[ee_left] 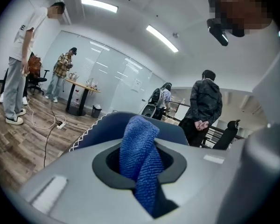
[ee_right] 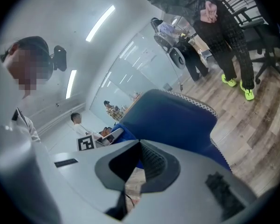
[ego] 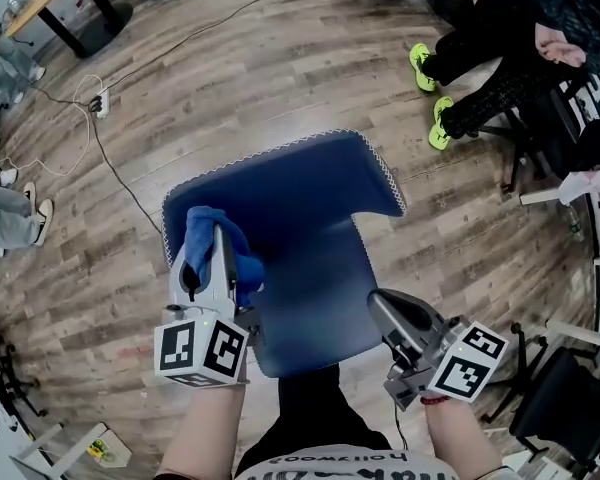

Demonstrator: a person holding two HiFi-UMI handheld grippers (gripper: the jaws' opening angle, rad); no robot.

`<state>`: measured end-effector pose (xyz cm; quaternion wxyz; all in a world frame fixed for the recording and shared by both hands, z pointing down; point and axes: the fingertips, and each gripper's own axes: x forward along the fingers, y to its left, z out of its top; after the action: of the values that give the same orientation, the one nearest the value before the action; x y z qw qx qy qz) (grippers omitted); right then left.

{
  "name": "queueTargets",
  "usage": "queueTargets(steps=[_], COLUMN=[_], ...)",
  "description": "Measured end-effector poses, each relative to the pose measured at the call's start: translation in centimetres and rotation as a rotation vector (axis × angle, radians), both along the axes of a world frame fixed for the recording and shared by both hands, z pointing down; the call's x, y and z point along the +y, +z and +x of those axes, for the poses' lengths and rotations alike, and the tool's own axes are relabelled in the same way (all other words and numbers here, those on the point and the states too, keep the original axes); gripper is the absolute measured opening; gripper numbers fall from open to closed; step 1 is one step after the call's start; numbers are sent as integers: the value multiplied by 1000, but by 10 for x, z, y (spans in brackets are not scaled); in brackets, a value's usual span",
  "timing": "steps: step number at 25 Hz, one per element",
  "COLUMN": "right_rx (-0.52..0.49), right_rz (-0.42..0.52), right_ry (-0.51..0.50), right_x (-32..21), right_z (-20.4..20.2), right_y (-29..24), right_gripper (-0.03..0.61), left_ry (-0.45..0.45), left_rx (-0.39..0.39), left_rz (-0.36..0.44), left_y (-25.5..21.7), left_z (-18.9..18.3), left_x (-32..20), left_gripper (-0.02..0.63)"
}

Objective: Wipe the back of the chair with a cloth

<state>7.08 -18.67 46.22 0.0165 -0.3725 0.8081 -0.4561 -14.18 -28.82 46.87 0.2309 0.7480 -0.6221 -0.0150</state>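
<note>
A blue chair (ego: pixel 310 208) with white stitching along its edge fills the middle of the head view, seen from above. My left gripper (ego: pixel 218 230) is shut on a blue cloth (ego: pixel 202 236) that rests against the left part of the chair back. In the left gripper view the cloth (ee_left: pixel 140 157) hangs bunched between the jaws, with the chair back (ee_left: pixel 107 127) just behind it. My right gripper (ego: pixel 382 306) is shut with nothing in it, close to the chair's right lower edge. The right gripper view looks along the chair (ee_right: pixel 172 115).
Wooden floor lies all round. A power strip with a cable (ego: pixel 100 103) lies at the left. Seated people with neon green shoes (ego: pixel 422 66) are at the upper right. A black chair (ego: pixel 570 398) stands at the lower right, a table leg (ego: pixel 80 18) at the upper left.
</note>
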Motion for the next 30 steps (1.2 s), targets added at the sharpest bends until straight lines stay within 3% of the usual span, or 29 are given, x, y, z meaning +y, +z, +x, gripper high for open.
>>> queueTargets(steps=[7,14,30], right_rx=[0,-29,-16], right_rz=[-28,-40,-46], right_ry=[45,83,282], right_x=[-2,-3,24], right_z=[20,38,118], right_y=[8,10,11], right_gripper=[15,15,15], left_ry=[-53,-8,252], left_rx=[-29,-20,7], left_rz=[-12,-18,-11], left_y=[10,15,21], left_z=[1,31,165], left_x=[-13,-23,-49], left_gripper=[64,64,66])
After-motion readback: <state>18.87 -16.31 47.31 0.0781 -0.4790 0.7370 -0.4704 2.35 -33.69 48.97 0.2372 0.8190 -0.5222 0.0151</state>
